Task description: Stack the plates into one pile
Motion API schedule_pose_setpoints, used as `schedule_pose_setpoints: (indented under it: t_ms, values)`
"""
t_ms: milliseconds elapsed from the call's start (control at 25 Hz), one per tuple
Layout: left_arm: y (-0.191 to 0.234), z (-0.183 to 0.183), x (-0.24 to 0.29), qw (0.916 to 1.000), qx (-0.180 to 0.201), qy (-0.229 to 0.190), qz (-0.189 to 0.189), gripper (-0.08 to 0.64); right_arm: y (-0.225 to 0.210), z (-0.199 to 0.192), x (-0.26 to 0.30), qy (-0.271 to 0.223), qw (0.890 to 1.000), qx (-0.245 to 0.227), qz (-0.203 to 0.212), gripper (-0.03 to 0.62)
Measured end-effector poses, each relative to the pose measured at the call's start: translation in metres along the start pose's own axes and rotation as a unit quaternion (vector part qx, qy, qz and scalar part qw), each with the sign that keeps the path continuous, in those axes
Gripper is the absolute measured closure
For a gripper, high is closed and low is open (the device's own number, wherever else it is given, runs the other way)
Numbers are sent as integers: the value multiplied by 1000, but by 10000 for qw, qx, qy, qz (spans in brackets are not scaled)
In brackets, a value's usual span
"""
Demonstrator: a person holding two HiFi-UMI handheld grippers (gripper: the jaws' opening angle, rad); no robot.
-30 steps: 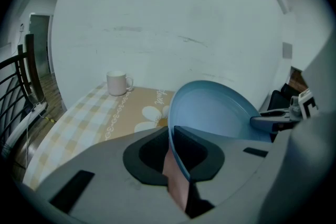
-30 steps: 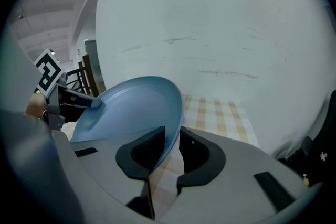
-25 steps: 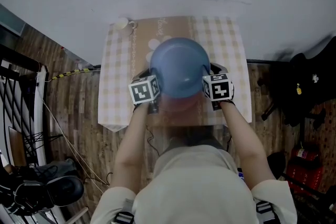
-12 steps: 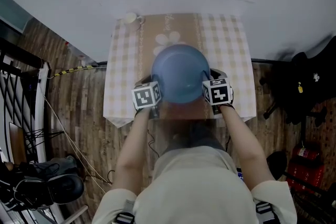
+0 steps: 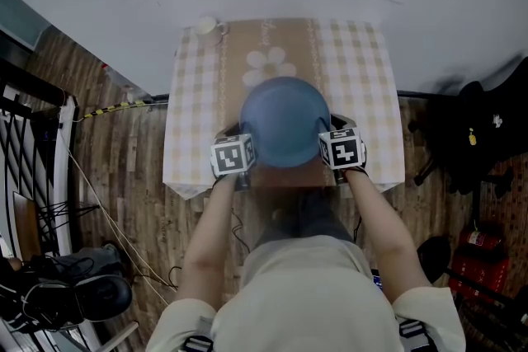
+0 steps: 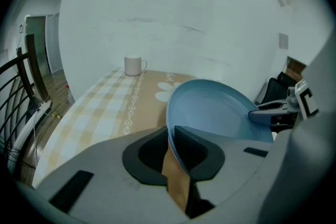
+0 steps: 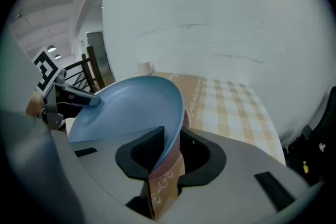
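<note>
Change since earlier frames: blue plate (image 5: 285,121) sits lower in the head view, nearer the table's front edge; the flower motif (image 5: 268,58) it covered is now bare.

Head view
- Plate: held level between both grippers over the near half of the brown runner (image 5: 264,41).
- Left gripper (image 5: 244,143): at the plate's left rim, marker cube facing up.
- Right gripper (image 5: 328,132): at the plate's right rim, opposite the left one.
- Table (image 5: 363,70): covered by a checked cloth, with the runner down its middle.
- Mug (image 5: 206,25): white, far left corner, well apart from the plate.
- Person: both forearms reach forward to the grippers.

Left gripper view
- Jaws: nearly together, pinching the plate's near rim, a pad on each face.
- Plate (image 6: 215,110): bowl side visible, extending away to the right.
- Right gripper (image 6: 273,110): clamped on the opposite rim.
- Mug (image 6: 134,65): upright at the far end of the cloth.

Right gripper view
- Jaws: narrow gap, closed on the plate's rim.
- Plate (image 7: 128,107): extends away to the left.
- Left gripper (image 7: 73,96): on the far rim.
- Mug (image 7: 144,67): small, beyond the plate.
</note>
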State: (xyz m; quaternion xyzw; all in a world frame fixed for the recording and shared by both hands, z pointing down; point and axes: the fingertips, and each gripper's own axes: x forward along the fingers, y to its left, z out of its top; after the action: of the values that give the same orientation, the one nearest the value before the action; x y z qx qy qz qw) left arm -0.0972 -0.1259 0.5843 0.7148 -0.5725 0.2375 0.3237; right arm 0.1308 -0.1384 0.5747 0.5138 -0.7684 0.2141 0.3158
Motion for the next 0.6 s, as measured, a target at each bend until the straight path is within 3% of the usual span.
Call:
schedule_pose_setpoints:
  t_ms: [600]
  values:
    - [-4, -5, 20, 9991, 383, 113, 155, 515, -11, -10, 19, 235, 9997, -24, -18, 502]
